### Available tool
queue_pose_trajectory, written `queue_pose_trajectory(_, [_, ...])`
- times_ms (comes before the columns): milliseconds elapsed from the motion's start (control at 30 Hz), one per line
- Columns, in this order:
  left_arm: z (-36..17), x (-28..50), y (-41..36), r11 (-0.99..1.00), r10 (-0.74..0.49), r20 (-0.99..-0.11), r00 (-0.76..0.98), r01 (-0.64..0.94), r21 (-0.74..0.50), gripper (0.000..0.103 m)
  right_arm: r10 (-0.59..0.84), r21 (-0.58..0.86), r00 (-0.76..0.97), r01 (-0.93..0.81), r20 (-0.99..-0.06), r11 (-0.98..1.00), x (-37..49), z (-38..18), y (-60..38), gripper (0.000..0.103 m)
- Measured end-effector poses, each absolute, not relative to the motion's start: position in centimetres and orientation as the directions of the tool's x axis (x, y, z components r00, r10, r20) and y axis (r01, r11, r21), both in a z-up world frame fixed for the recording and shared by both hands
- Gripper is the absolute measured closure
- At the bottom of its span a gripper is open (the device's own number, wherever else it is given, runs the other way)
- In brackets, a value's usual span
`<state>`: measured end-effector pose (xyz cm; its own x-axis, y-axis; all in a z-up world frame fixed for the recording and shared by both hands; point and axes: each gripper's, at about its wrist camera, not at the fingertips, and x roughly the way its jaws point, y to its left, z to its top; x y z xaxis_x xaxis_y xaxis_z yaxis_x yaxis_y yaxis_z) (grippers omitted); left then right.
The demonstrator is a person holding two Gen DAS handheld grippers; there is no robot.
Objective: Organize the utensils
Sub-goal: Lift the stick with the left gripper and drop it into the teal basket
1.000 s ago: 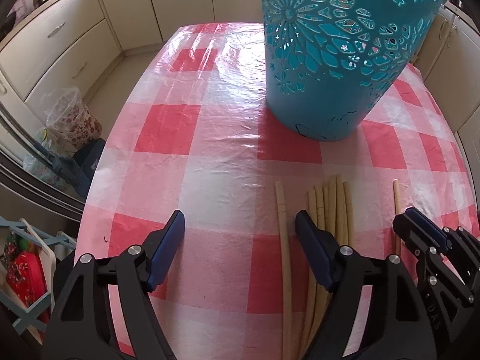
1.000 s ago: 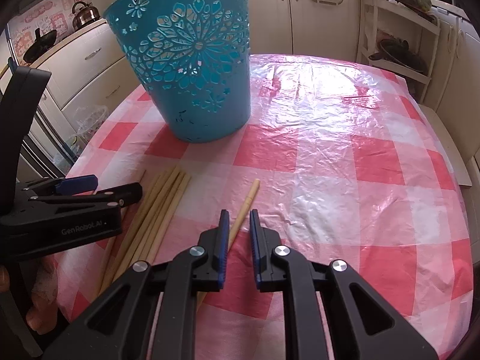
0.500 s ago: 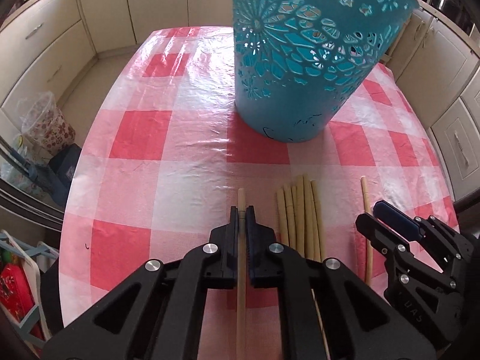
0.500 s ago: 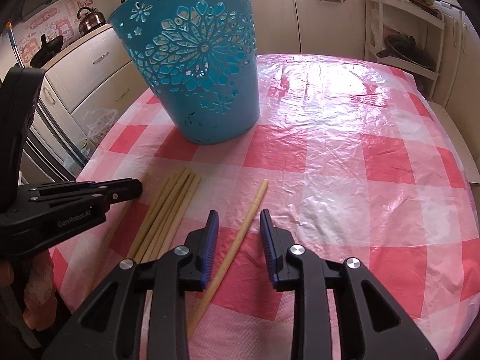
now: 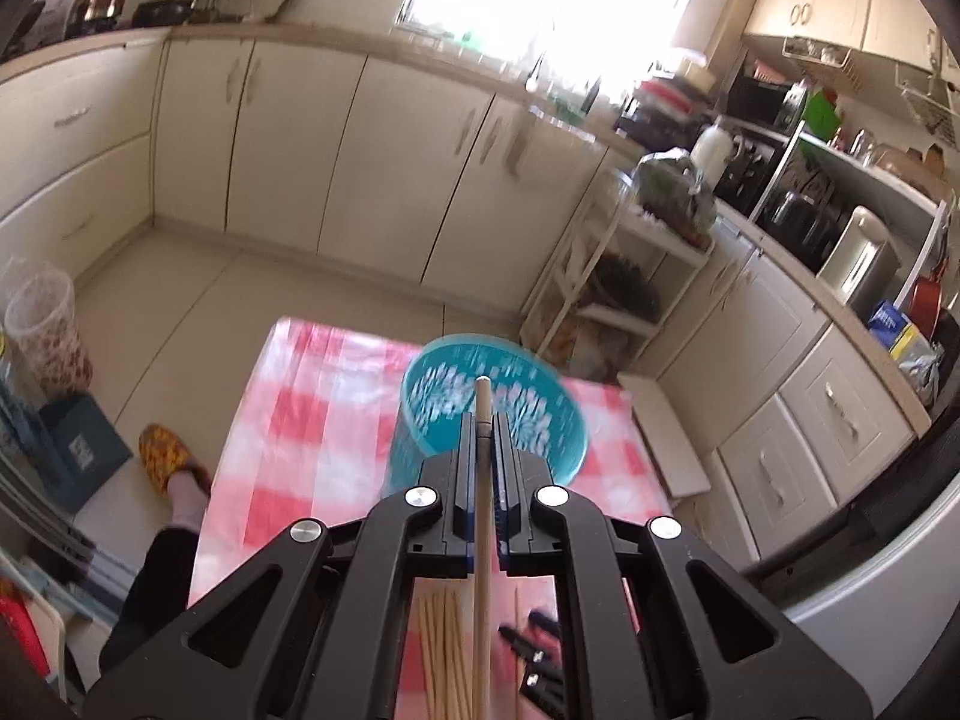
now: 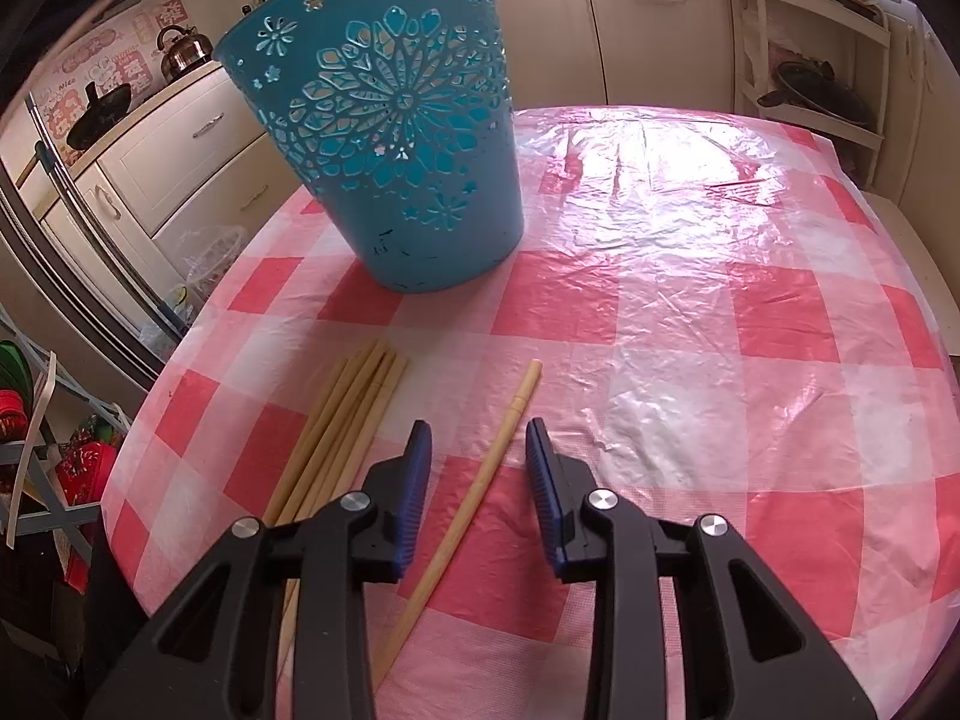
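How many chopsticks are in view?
7: a clamped chopstick in the left gripper, a loose chopstick on the tablecloth between the right gripper's opening jaws, a bundle of about five beside it; overlap may hide more.

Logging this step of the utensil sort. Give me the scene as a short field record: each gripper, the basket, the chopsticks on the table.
left gripper: shut on a single chopstick, raised above the table, basket's open mouth ahead and below
right gripper: jaws opening, pads clear of the lone chopstick that lies between them
basket: teal, cut-out flower pattern, upright on the table
chopstick bundle: lying side by side, left of the lone chopstick
table: red and white check cloth under clear plastic
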<state>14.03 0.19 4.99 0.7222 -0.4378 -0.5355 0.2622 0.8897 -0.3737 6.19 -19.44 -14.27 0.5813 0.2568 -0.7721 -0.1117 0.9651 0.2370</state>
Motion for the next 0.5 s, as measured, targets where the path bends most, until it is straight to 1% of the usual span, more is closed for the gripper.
queue_pose_trajectory(100, [8.0,16.4,-1.0,0.888,-0.422,-0.428,0.799,0.268,-0.374,0.098,0.263,0.245,0.581,-0.112,-0.770,0.963,6.2,-14.3,-19.4,0.070])
queue_pose_trajectory(167, [8.6,18.3,-1.8,0.890,-0.396,-0.384,0.835,0.245,-0.385,0.098,0.269,0.250,0.580,-0.114,-0.769,0.962,6.3,-14.3,-19.4,0.069])
queue_pose_trajectory(267, [9.3,21.2,-2.8,0.916,-0.310,-0.328,0.892,0.188,-0.355,0.098,0.277,0.259,0.579,-0.116,-0.767,0.959,6.3,-14.3,-19.6,0.068])
queue_pose_trajectory(367, [8.4,23.4,-4.3,0.944,-0.235,-0.318,0.919,0.138,-0.298,0.098,0.288,0.269,0.578,-0.121,-0.764,0.955,6.2,-14.3,-19.7,0.067])
queue_pose_trajectory(500, [5.7,25.0,-5.6,0.956,-0.213,-0.363,0.907,0.117,-0.268,0.098,0.295,0.274,0.576,-0.125,-0.762,0.953,6.2,-14.4,-19.8,0.065])
